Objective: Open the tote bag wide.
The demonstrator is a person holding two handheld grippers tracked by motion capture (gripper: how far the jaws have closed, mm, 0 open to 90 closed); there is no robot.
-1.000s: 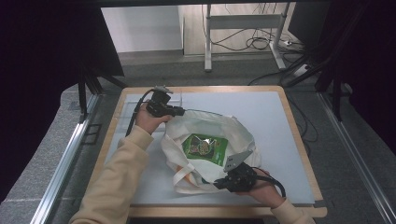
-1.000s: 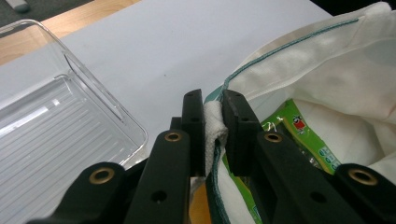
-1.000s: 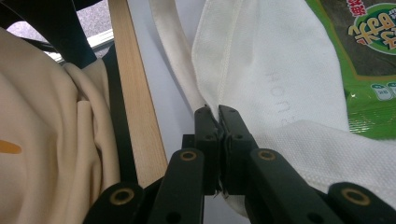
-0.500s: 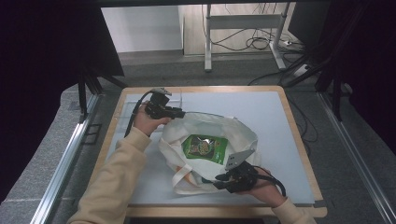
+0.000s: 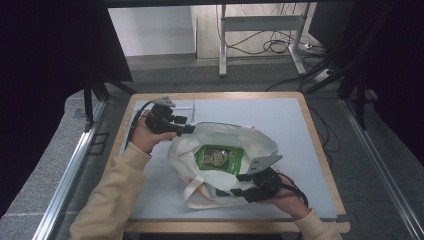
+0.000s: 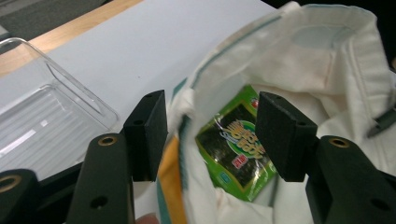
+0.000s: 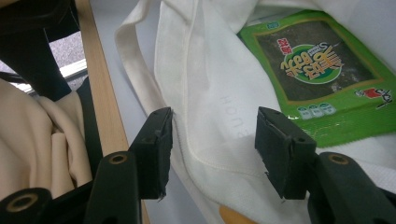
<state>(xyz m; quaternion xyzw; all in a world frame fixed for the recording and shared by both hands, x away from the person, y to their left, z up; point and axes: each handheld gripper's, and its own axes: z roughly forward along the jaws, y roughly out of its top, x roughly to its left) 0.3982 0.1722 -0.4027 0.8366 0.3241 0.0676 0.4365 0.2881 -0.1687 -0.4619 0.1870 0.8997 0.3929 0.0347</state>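
A white cloth tote bag (image 5: 250, 142) lies on the table with its mouth open. Inside it lies a green seaweed snack packet (image 5: 219, 157). My left gripper (image 5: 189, 129) is at the bag's far left rim and my right gripper (image 5: 239, 184) at its near rim. In the left gripper view the jaws of the left gripper (image 6: 210, 135) stand open around the bag's rim (image 6: 187, 112), with the packet (image 6: 238, 140) beyond. In the right gripper view the right gripper (image 7: 212, 149) straddles a fold of the bag (image 7: 210, 107) without pressing it; the packet (image 7: 317, 70) lies ahead. Both pairs of jaws have just been opening.
A clear plastic tray (image 6: 46, 116) sits on the pale mat beside the bag, to the left in the left gripper view. The table's wooden edge (image 7: 102, 93) and a cream sleeve (image 7: 42, 140) are close to the right gripper. Bare mat (image 5: 280, 115) lies behind and right of the bag.
Both grippers have opened off the bag's rim. The left hand has shifted a little away from the bag, and the bag's mouth has slackened.
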